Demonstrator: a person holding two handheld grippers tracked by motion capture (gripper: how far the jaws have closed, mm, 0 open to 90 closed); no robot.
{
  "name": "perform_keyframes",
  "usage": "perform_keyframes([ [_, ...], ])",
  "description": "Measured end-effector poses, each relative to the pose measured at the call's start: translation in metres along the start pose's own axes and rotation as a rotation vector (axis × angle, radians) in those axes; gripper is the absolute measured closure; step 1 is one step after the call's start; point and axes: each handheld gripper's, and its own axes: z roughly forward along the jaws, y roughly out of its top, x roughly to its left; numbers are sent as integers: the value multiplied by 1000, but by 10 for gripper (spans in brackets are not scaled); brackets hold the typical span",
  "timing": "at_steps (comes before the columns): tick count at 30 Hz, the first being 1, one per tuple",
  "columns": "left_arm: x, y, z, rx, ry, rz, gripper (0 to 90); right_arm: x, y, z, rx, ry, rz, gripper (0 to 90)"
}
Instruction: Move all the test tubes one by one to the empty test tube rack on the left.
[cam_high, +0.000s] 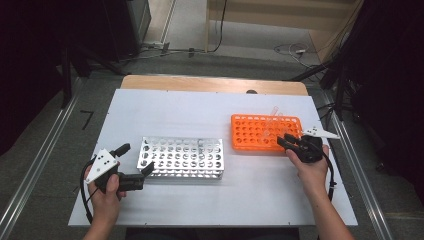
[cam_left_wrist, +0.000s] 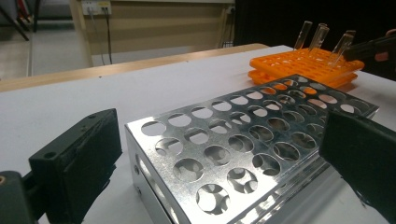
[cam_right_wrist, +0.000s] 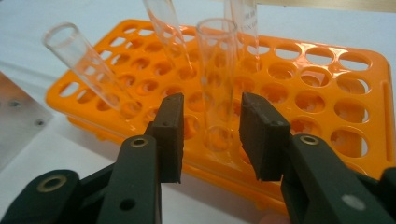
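An orange tube rack (cam_high: 250, 132) stands at the table's right with several clear glass tubes (cam_high: 272, 120) in it, some leaning. My right gripper (cam_high: 284, 140) is at the rack's near right edge. In the right gripper view its jaws (cam_right_wrist: 212, 109) stand on either side of one upright tube (cam_right_wrist: 217, 70), with a small gap at each pad, so it is open around it. A shiny metal rack (cam_high: 182, 157) with empty holes sits left of centre. My left gripper (cam_high: 136, 159) is open at that rack's left end, and the rack's corner (cam_left_wrist: 243, 140) lies between its jaws.
Both racks rest on a white board (cam_high: 150, 110) on a wooden table whose far edge (cam_high: 215, 82) shows. Metal rails run along both sides. Cables lie on the floor behind, and dark equipment stands at the far left and right.
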Motion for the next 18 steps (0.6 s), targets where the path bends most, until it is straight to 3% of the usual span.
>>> perform_keyframes([
  [6, 0, 1, 1, 4, -5, -7, 0, 1, -5, 7, -10, -17, -33, 617],
  [11, 0, 3, 3, 2, -23, -48, 0, 0, -8, 10, -42, -24, -23, 673],
  [18, -4, 7, 5, 16, -27, -43, 0, 5, -10, 13, -59, -55, -69, 735],
])
